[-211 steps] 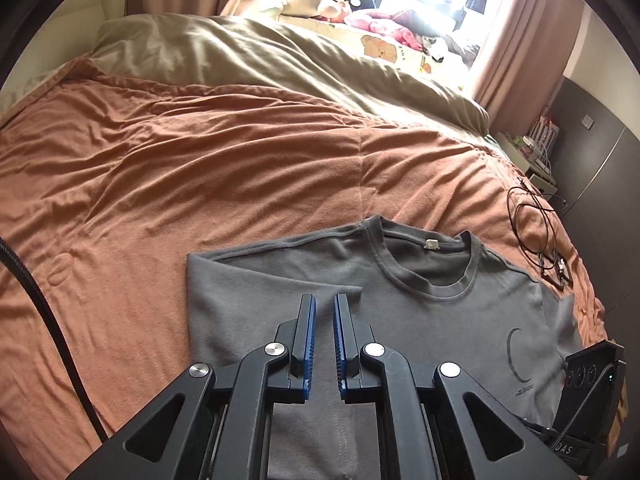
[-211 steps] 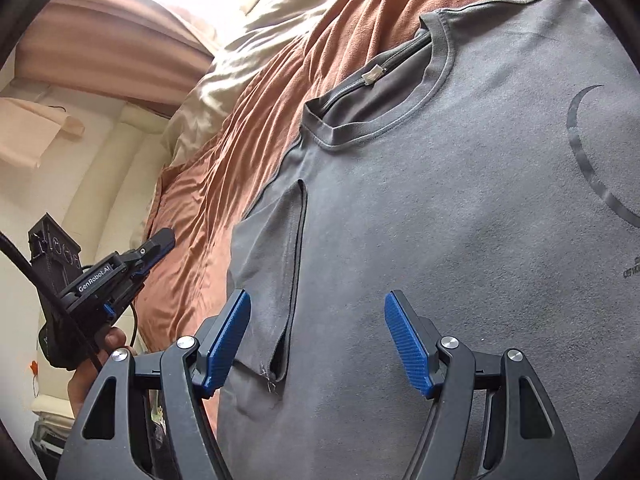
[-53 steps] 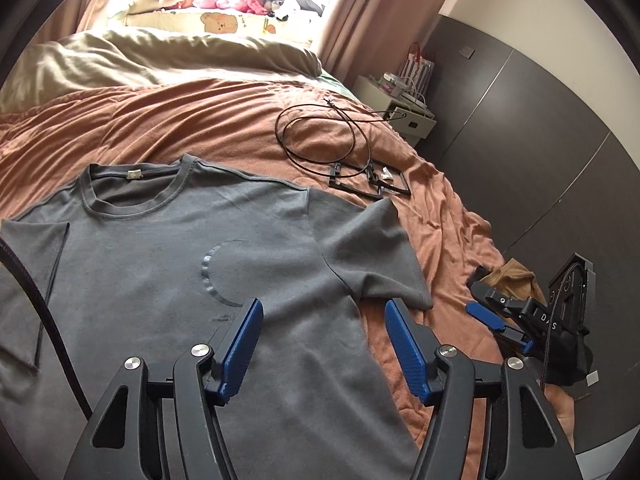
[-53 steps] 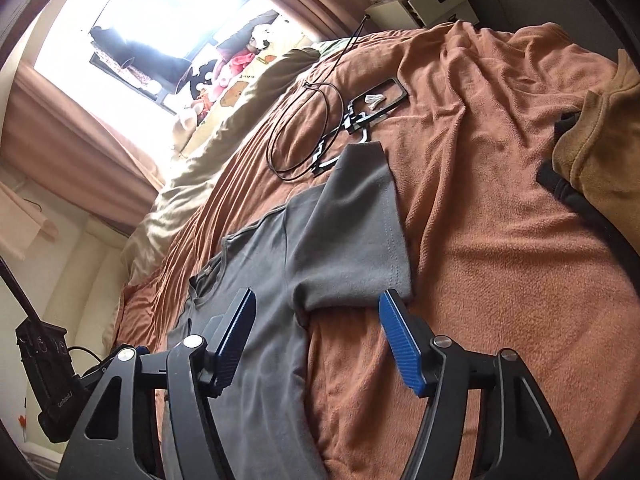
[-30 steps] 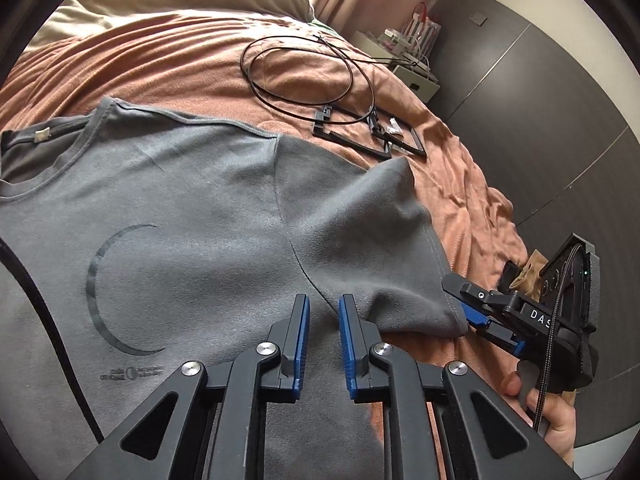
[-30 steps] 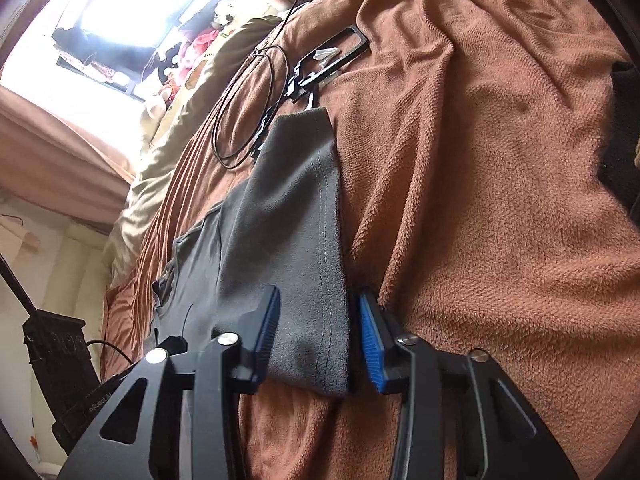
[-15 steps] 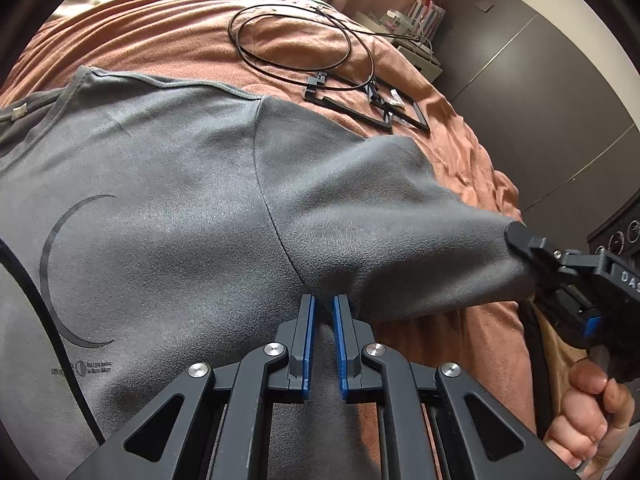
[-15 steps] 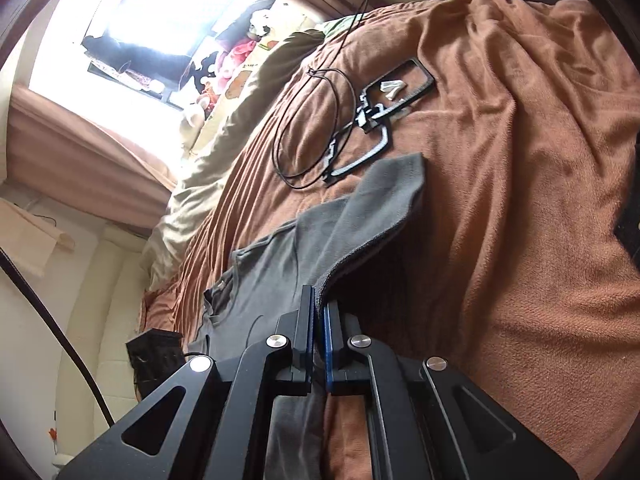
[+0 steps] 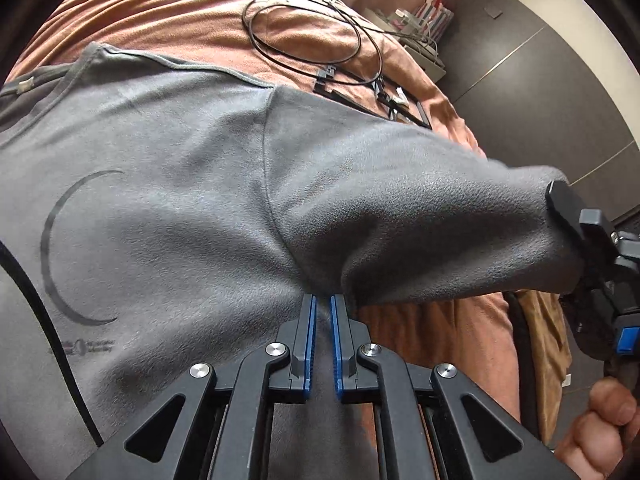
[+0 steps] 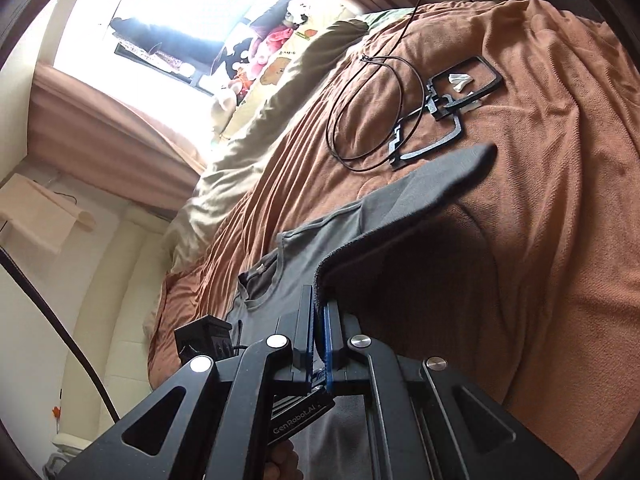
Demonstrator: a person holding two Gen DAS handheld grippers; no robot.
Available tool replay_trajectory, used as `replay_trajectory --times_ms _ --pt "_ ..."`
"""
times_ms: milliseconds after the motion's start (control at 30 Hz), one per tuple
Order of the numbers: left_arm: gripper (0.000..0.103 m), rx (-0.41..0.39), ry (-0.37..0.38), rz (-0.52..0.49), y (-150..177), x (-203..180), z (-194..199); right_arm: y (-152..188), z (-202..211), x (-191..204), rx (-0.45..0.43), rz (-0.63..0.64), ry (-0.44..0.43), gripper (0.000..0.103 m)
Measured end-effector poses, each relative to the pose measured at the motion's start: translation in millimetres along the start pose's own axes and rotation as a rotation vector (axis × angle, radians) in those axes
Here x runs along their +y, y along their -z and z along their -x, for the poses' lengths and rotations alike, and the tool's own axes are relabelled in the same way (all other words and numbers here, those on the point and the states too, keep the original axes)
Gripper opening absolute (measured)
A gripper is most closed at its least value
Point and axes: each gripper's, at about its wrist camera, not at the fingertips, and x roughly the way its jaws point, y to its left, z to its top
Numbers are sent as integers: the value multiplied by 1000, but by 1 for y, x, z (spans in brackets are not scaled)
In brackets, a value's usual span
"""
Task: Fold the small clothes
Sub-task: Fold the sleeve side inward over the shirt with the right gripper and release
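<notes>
A grey T-shirt (image 9: 160, 220) with a dark crescent print lies face up on the orange blanket (image 9: 160, 12). My left gripper (image 9: 323, 308) pinches the shirt at the armpit, just below the right sleeve (image 9: 400, 200); its jaws are closing the last bit, with fabric between the blue pads. My right gripper (image 9: 560, 200) grips the sleeve's hem at the far right. In the right wrist view the right gripper (image 10: 318, 300) is shut on that hem. The sleeve (image 10: 420, 188) hangs stretched above the blanket and casts a shadow on it. The collar (image 10: 260, 276) lies flat.
A coiled black cable (image 9: 312, 28) and black plastic frames (image 9: 372, 96) lie on the blanket beyond the sleeve. A tan garment (image 9: 536, 320) sits by the bed's right edge, near a person's hand (image 9: 600, 420). Dark wardrobe panels (image 9: 540, 80) and a nightstand (image 9: 424, 20) stand beyond.
Both grippers have shut: the left at the armpit, the right on the sleeve hem. The right one has since risen, lifting the sleeve off the blanket and stretching it.
</notes>
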Motion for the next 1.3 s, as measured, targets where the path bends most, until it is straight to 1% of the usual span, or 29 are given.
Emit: replay_trajectory --times_ms 200,633,733,833,867,900,933,967,1000,1033,1200,1300 --pt "7 -35 -19 18 0 13 31 6 -16 5 18 -13 -11 0" --pt "7 -108 -63 54 12 45 105 42 -53 9 72 -75 -11 0" --pt "7 -122 -71 59 15 51 120 51 -65 9 99 -93 -11 1" --pt "7 -138 -85 64 16 54 132 56 -74 11 138 -111 26 2" --pt "7 -138 -91 64 15 55 135 58 -76 11 152 -116 42 5" --pt "7 -136 -93 64 17 56 137 58 -76 10 157 -118 58 20" --pt "7 -135 -95 65 16 55 139 57 -74 9 148 -121 66 49" --pt "7 -136 -95 64 16 55 141 57 -69 9 125 -126 72 64" --pt "7 -137 -93 60 16 53 143 55 -63 8 94 -132 73 73" --pt "7 -138 -92 54 16 51 143 53 -57 7 72 -133 68 73" --pt "7 -129 -88 23 14 37 136 45 -37 -6 37 -147 77 73" --pt "10 -111 -79 -1 13 25 125 41 -25 -18 5 -167 70 73"
